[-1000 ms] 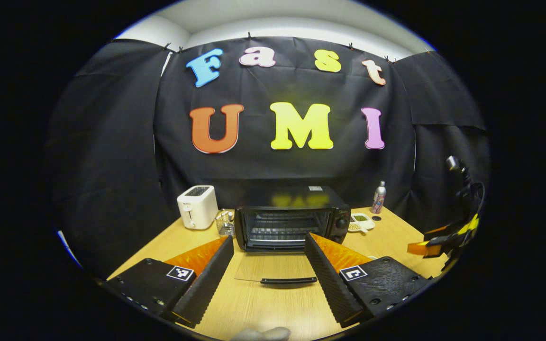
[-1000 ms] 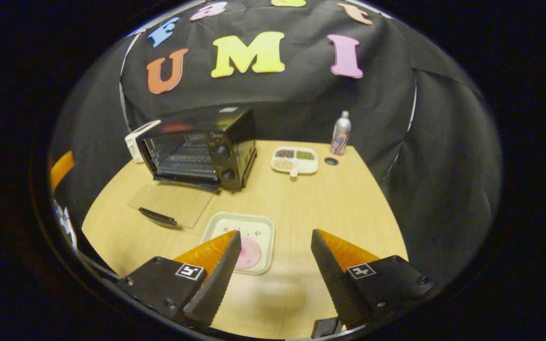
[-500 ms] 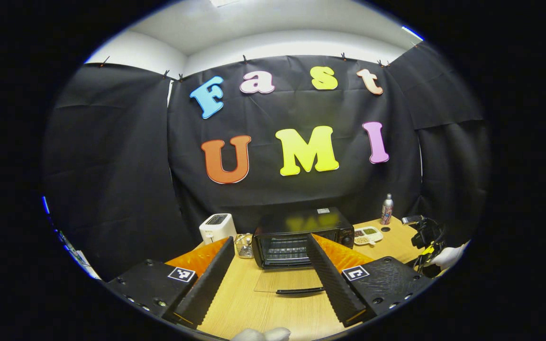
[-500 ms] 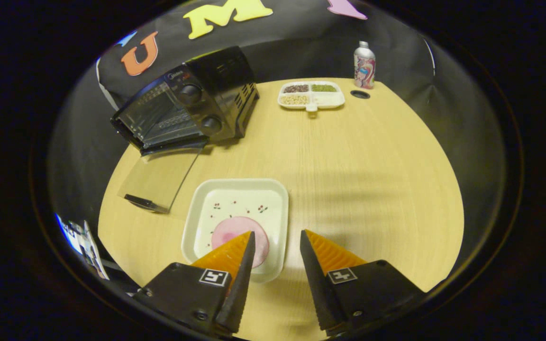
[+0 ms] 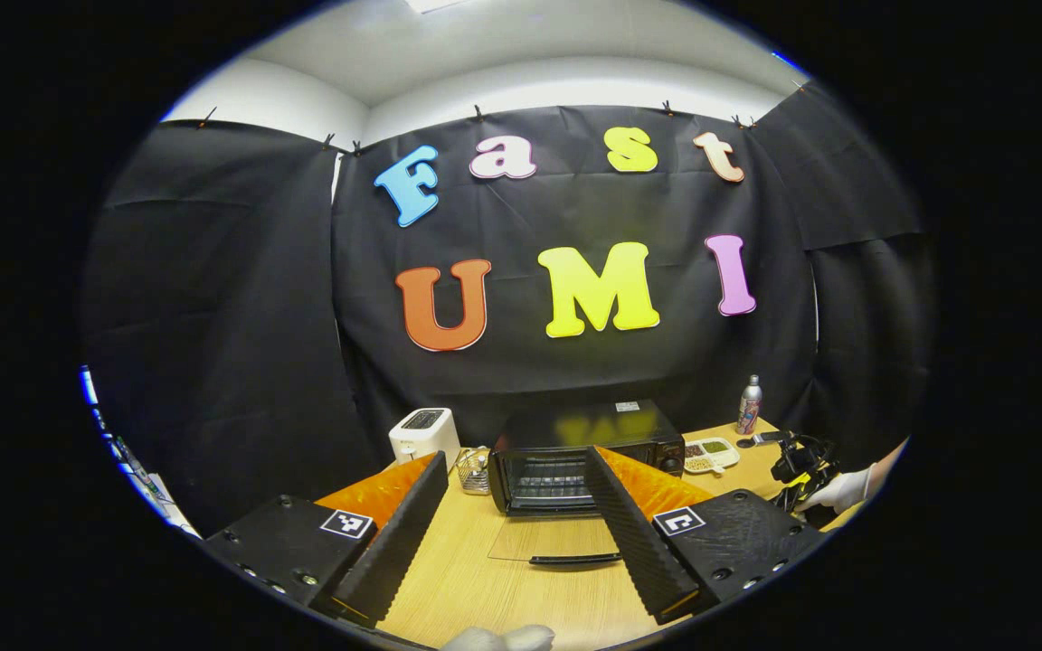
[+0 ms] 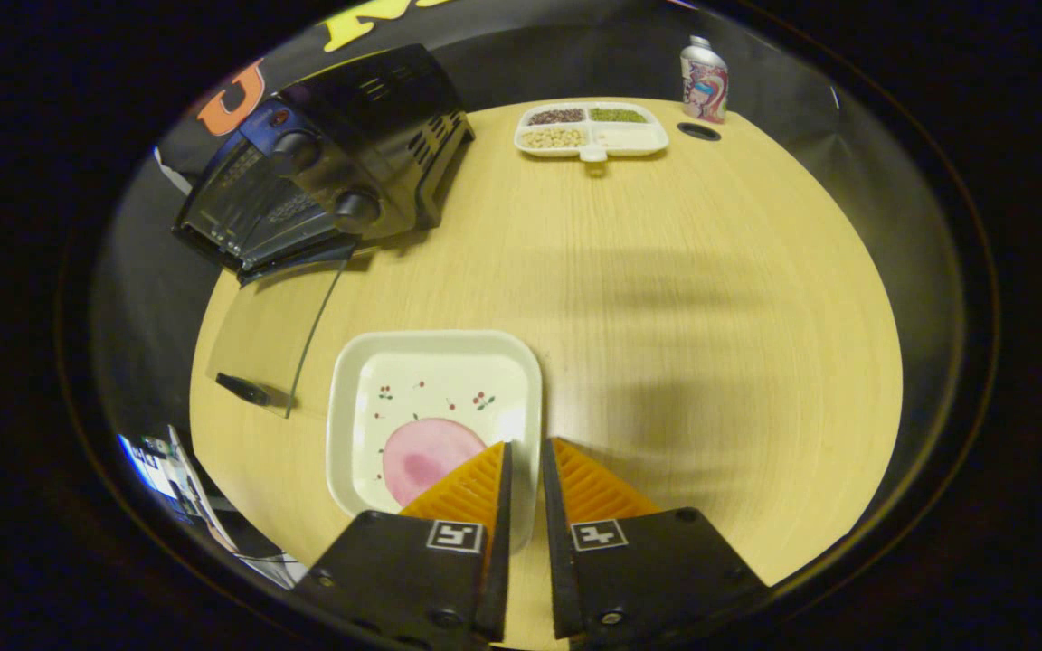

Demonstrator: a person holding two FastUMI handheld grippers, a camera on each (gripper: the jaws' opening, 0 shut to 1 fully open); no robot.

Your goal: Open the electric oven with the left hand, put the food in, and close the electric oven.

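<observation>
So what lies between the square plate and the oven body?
In the right gripper view, the oven door lies open on the table between it and the plate.

A recording booth staged as a kitchen: black cloth walls (image 5: pixel 213 298) surround a wooden table (image 6: pixel 666 298) holding a black electric oven (image 5: pixel 584 443), white toaster (image 5: pixel 424 434) and sectioned snack dish (image 6: pixel 591 136).

Wooden table (image 6: pixel 666 271) bearing oven (image 6: pixel 331 163), plate (image 6: pixel 435 362)

In the right gripper view, the right hand-held gripper (image 6: pixel 521 452) covers the near right rim of the white plate (image 6: pixel 367 362), so contact cannot be told. The oven (image 6: pixel 340 154) interior is too dark to make out. In the left gripper view, a gloved hand (image 5: pixel 838 491) is cut off at the edge.
</observation>
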